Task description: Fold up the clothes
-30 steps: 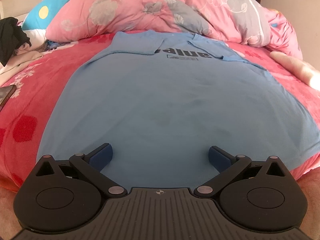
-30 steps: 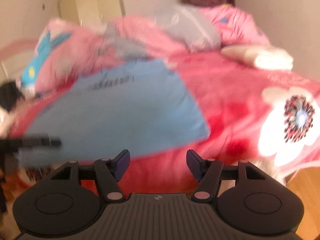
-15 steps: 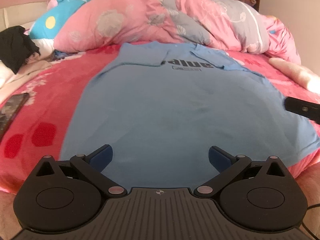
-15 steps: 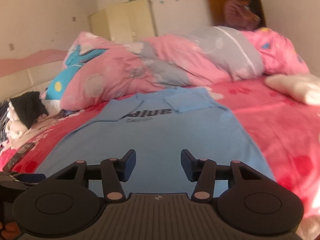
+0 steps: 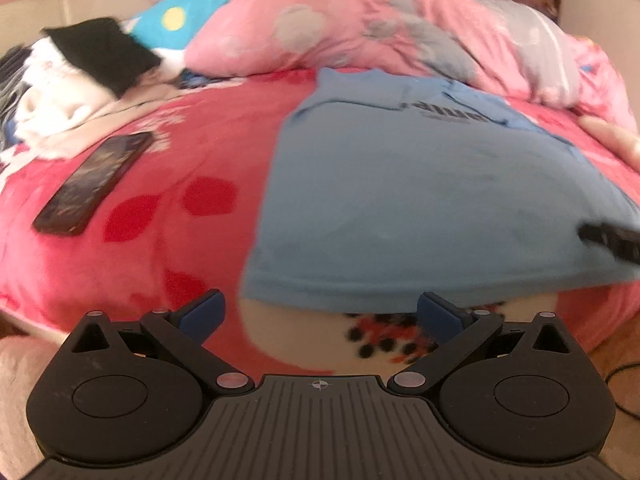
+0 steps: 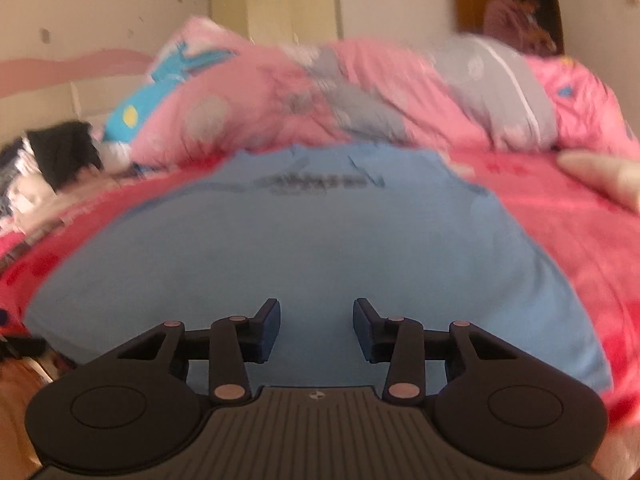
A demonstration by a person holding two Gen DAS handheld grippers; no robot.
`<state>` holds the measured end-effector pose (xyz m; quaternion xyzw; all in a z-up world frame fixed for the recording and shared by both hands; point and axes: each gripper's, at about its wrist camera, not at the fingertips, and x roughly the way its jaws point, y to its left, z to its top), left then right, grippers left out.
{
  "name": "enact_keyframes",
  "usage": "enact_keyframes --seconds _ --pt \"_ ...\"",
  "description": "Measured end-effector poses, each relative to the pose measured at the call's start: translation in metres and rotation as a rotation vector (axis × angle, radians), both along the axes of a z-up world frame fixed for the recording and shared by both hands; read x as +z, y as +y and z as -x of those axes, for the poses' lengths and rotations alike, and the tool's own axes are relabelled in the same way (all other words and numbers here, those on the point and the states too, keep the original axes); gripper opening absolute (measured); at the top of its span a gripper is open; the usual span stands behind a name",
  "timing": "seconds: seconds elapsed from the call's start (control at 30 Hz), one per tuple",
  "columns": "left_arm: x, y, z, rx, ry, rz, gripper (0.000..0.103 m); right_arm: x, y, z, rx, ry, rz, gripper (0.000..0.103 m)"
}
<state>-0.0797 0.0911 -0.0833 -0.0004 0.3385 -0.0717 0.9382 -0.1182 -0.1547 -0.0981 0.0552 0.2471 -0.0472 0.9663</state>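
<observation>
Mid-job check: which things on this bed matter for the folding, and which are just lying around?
Part of the job:
- blue T-shirt, spread flat
- left tool, open
- right tool, jaws closing, nothing gripped

Lying about:
- phone
- black garment
- pink duvet
- white pile

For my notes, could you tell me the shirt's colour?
Light blue shirt with dark lettering; clearest in left wrist view.

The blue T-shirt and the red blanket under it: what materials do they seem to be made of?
The blue T-shirt looks like thin knit cotton or a cotton blend, matte: it lies flat with soft shallow wrinkles and a stitched hem. The red blanket looks like plush fleece, probably synthetic: its surface is fuzzy with a faint sheen and printed patches. Blur leaves the exact fibres open.
</observation>
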Motion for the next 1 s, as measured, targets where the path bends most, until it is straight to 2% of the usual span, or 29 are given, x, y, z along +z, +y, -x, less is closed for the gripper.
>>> enact_keyframes --seconds 0.17,0.23,0.43,0.6,0.73,0.83,1.0 --pt "0.004 0.02 -0.007 0.046 -0.029 0.07 0.094 -0.003 0.002 0.013 -0.004 0.021 0.007 0.04" --pt "0.005 0.025 -0.009 0.044 -0.035 0.094 0.077 -0.001 0.002 0.016 -0.004 0.027 -0.001 0.04" --pt "0.006 0.033 -0.012 0.007 -0.062 0.122 0.06 0.012 0.006 0.022 0.008 0.013 -0.029 0.04" --pt "0.005 0.041 -0.014 0.004 -0.04 0.171 0.047 0.022 0.02 0.015 0.048 0.001 -0.018 0.04" --pt "0.003 0.045 -0.013 -0.001 -0.027 0.193 0.039 0.026 0.035 0.006 0.088 0.001 -0.019 0.04" --pt "0.0 0.048 -0.014 -0.002 -0.009 0.239 0.035 0.026 0.047 0.001 0.111 0.01 -0.011 0.04" --pt "-0.003 0.045 -0.016 -0.017 0.003 0.24 0.033 0.028 0.059 -0.001 0.126 0.017 -0.008 0.04"
